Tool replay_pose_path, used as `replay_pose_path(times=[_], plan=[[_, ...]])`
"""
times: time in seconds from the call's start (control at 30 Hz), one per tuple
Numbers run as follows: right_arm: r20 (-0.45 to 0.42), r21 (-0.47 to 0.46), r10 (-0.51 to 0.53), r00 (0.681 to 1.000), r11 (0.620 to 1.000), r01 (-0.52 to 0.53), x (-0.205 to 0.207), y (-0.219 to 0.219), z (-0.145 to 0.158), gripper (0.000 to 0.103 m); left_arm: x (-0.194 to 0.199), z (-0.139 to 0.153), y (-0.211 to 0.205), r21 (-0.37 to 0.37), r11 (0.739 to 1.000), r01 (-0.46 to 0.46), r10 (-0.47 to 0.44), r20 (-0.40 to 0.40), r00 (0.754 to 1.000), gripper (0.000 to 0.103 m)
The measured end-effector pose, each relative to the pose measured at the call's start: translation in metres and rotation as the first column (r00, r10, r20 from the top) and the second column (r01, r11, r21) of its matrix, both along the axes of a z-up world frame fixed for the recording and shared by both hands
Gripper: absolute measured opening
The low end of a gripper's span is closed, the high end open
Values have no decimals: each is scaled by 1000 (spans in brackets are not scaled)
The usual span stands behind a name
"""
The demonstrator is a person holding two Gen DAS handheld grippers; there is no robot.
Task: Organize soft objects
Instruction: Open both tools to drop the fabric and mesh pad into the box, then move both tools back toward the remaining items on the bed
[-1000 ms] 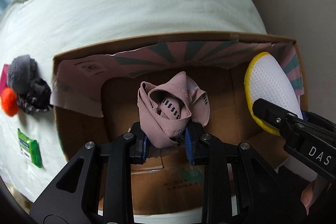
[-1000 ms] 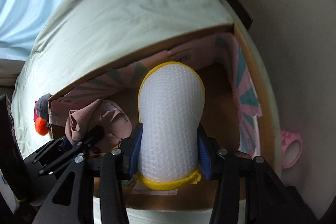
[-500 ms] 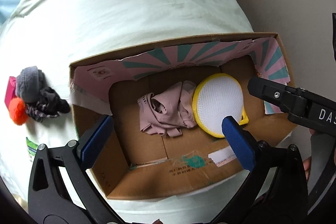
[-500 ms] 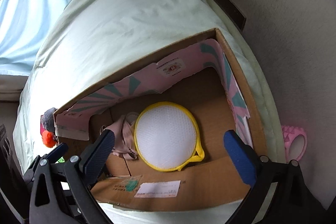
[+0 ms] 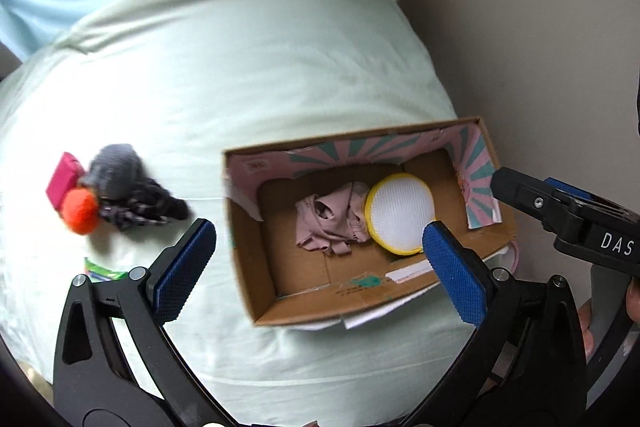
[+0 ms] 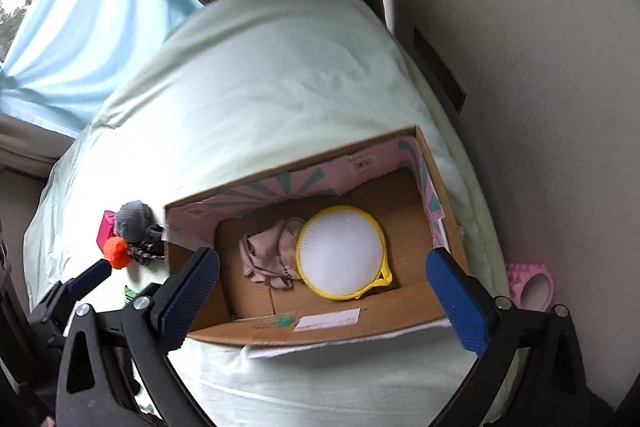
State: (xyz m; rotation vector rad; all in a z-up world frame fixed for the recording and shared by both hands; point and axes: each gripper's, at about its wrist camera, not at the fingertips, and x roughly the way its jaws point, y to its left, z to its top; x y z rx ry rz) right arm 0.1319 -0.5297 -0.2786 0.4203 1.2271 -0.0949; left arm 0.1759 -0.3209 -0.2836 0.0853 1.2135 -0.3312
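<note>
Above the box (image 5: 256,291), both tongs (image 5: 316,263) (image 6: 324,287) now gape empty, having dropped cloth (image 5: 328,223) and pouch (image 5: 400,213).

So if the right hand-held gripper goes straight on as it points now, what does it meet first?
Probably the round white mesh pouch with yellow rim lying in the cardboard box; depth is unclear.

Brown cardboard box (image 5: 256,275), flaps pink with teal rays; inside it, dusty-pink cloth (image 5: 328,223) beside white mesh pouch (image 5: 400,213), yellow-rimmed.

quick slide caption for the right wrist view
Open right gripper above a cardboard box holding a pink garment and a yellow-rimmed mesh pouch.
</note>
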Motion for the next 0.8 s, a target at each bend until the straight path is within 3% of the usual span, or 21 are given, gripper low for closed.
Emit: replay_pose_path(times=[0.2,0.43,0.63,0.8], plan=[[98,-58,44,994,998,-38,-21,33,65,103,-22,64,45,-19,999,-31,33,97,995,103],[215,-144,121,969,985,-91,-50,87,133,103,-57,131,123,-53,994,-98,108,222,969,103],[264,-182,213,941,969,-168,-73,146,166,103,-88,167,197,-83,979,-188,204,290,935,103],[305,-190,231,924,965,-179,-94,189,180,103,-114,183,255,-85,968,-237,251,343,905,103]])
